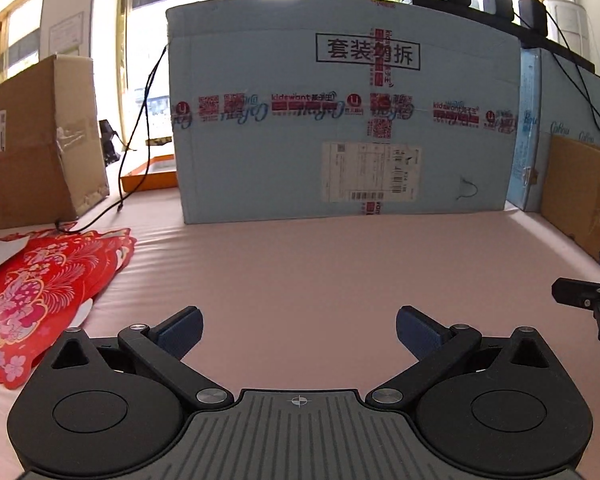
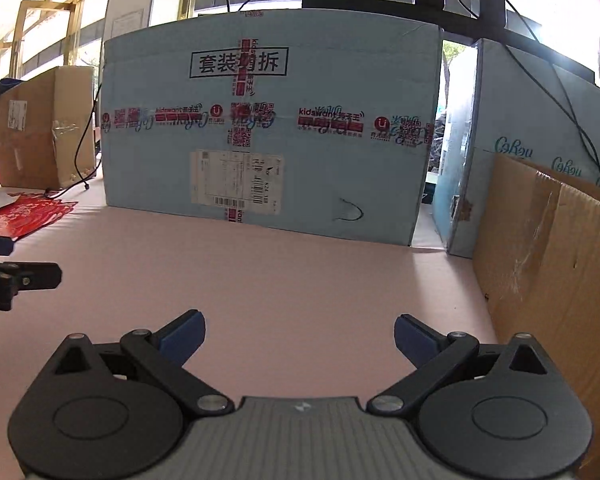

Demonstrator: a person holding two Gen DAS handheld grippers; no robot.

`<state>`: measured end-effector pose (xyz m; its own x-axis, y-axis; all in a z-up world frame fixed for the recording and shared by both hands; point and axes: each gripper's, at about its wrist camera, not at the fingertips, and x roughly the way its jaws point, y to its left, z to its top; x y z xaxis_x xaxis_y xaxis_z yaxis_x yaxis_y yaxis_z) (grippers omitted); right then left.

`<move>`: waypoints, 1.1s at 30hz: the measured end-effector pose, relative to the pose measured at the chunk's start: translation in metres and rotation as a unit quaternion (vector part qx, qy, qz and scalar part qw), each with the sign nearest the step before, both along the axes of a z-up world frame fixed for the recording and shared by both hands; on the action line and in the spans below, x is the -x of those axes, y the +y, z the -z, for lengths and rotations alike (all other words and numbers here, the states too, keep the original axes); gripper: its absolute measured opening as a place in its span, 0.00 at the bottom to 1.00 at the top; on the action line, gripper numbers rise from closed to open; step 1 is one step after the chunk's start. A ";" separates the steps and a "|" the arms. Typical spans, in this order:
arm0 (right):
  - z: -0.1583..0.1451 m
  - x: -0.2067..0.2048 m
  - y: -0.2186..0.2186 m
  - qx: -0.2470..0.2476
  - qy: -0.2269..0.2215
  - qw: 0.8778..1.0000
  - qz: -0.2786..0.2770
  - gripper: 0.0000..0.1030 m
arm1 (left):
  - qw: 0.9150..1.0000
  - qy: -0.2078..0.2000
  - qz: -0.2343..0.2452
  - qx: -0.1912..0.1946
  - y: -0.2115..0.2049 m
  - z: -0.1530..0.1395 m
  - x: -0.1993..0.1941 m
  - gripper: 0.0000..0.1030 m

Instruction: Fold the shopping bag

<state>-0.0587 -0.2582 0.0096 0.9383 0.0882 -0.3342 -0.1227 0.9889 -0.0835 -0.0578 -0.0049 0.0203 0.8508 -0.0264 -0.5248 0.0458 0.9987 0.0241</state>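
Left gripper (image 1: 299,330): jaws wide apart, nothing between them, above the pink table (image 1: 320,264).
Right gripper (image 2: 299,336): jaws wide apart, holding nothing.
Shopping bag (image 1: 40,292): red, lying flat, left of the left jaws, not touched.
Blue box (image 1: 340,112): far ahead of both.

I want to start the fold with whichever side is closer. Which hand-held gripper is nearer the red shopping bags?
Left. The left hand-held gripper has the red shopping bags just to its left; the right hand-held gripper sits farther right, with the left one between.
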 end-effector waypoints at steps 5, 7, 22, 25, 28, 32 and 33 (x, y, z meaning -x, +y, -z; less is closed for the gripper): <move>0.005 -0.012 -0.002 0.001 0.032 0.999 0.015 0.99 | 0.999 0.024 -0.012 0.018 0.008 0.005 -0.009 1.00; 0.008 -0.017 -0.004 -0.004 0.050 0.998 0.029 0.99 | 0.999 0.040 -0.017 0.016 0.009 0.008 -0.014 1.00; 0.018 -0.030 -0.025 -0.055 0.103 0.992 0.055 1.00 | 0.996 0.089 -0.021 0.012 0.010 0.022 -0.025 1.00; 0.019 -0.030 -0.025 -0.054 0.104 0.992 0.054 1.00 | 0.996 0.090 -0.021 0.013 0.011 0.022 -0.025 1.00; 0.019 -0.030 -0.024 -0.051 0.106 0.992 0.054 1.00 | 0.996 0.090 -0.021 0.013 0.011 0.022 -0.024 1.00; 0.019 -0.029 -0.022 -0.050 0.106 0.992 0.055 1.00 | 0.996 0.091 -0.022 0.012 0.010 0.022 -0.025 1.00; 0.019 -0.028 -0.020 -0.049 0.106 0.992 0.057 1.00 | 0.996 0.091 -0.022 0.012 0.010 0.022 -0.026 1.00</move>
